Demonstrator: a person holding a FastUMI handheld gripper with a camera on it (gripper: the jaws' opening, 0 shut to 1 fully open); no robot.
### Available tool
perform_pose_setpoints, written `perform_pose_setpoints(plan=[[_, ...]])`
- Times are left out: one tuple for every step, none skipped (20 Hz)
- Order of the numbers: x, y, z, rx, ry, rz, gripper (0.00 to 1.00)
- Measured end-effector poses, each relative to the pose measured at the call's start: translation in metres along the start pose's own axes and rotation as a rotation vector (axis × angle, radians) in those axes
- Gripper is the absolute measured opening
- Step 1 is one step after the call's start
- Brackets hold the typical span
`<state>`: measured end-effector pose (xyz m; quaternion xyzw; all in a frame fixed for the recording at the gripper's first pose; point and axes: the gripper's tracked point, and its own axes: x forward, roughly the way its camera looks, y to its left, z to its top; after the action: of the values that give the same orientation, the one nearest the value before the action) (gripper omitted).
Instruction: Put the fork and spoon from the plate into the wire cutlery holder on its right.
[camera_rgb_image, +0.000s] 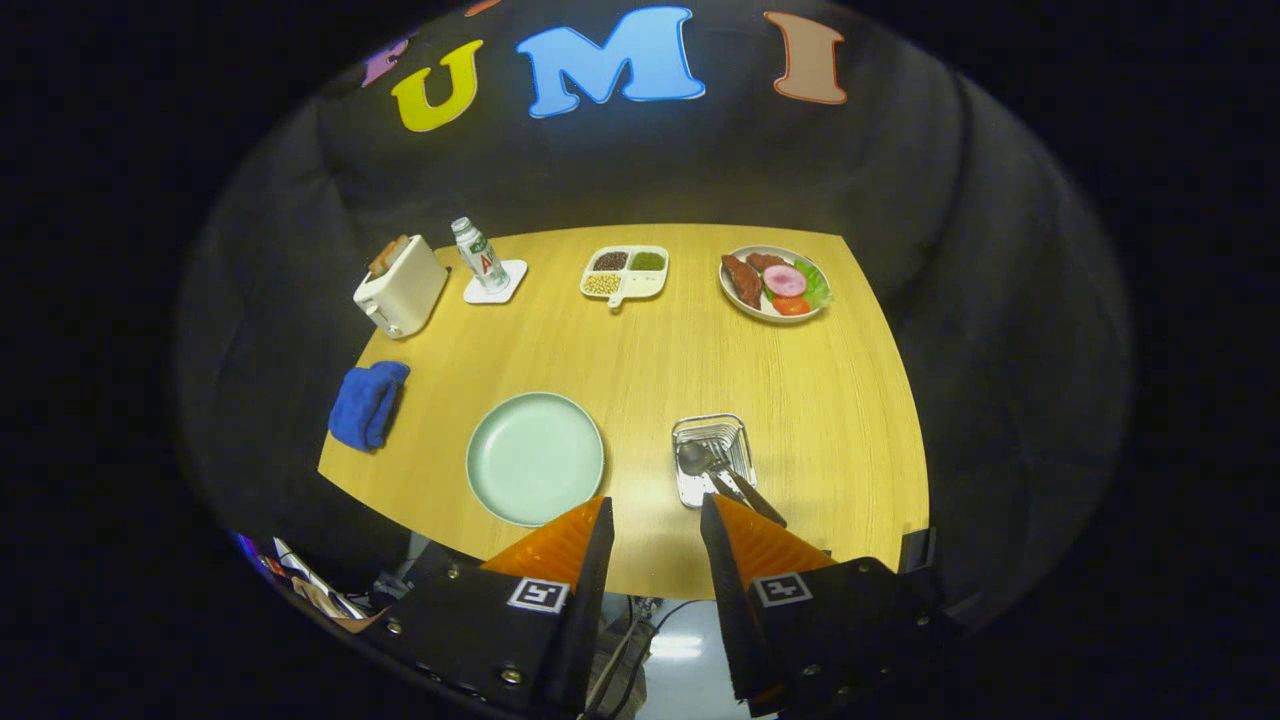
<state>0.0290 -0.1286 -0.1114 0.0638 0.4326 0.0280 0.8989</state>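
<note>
A pale green plate (535, 457) lies on the wooden table (650, 350), just ahead of my left finger, with nothing on it. To its right stands the wire cutlery holder (712, 458). A spoon (697, 459) and a fork (745, 490) rest in it, their dark handles sticking out toward my right finger. My gripper (655, 515) hovers high above the table's near edge, open, with nothing between its fingers.
At the back of the table stand a white toaster (401, 287), a water bottle (478, 255) on a white coaster, a divided dish of beans (625, 273) and a plate of food (775, 283). A blue cloth (368, 403) lies at the left edge.
</note>
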Motion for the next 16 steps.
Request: perform_pose_setpoints(plan=[[-0.002,0.009,0.006,-0.003,-0.066,-0.002,0.53],[-0.006,0.016,0.015,-0.002,-0.147,-0.010,0.53],[-0.011,0.025,0.022,0.003,-0.222,-0.014,0.53],[-0.016,0.034,0.027,0.005,-0.296,-0.017,0.53],[-0.022,0.041,0.032,-0.007,-0.357,-0.024,0.52],[-0.026,0.048,0.035,-0.030,-0.400,-0.031,0.53],[-0.031,0.054,0.037,-0.046,-0.439,-0.038,0.52],[-0.038,0.063,0.040,-0.049,-0.477,-0.036,0.53],[-0.041,0.072,0.043,-0.055,-0.510,-0.030,0.53],[-0.042,0.076,0.045,-0.063,-0.539,-0.034,0.53],[-0.046,0.079,0.046,-0.070,-0.557,-0.038,0.53],[-0.047,0.082,0.045,-0.079,-0.557,-0.037,0.53],[-0.046,0.085,0.043,-0.085,-0.549,-0.033,0.53],[-0.045,0.087,0.042,-0.089,-0.541,-0.028,0.53],[-0.044,0.086,0.042,-0.093,-0.536,-0.031,0.53],[-0.041,0.086,0.041,-0.096,-0.530,-0.031,0.53]])
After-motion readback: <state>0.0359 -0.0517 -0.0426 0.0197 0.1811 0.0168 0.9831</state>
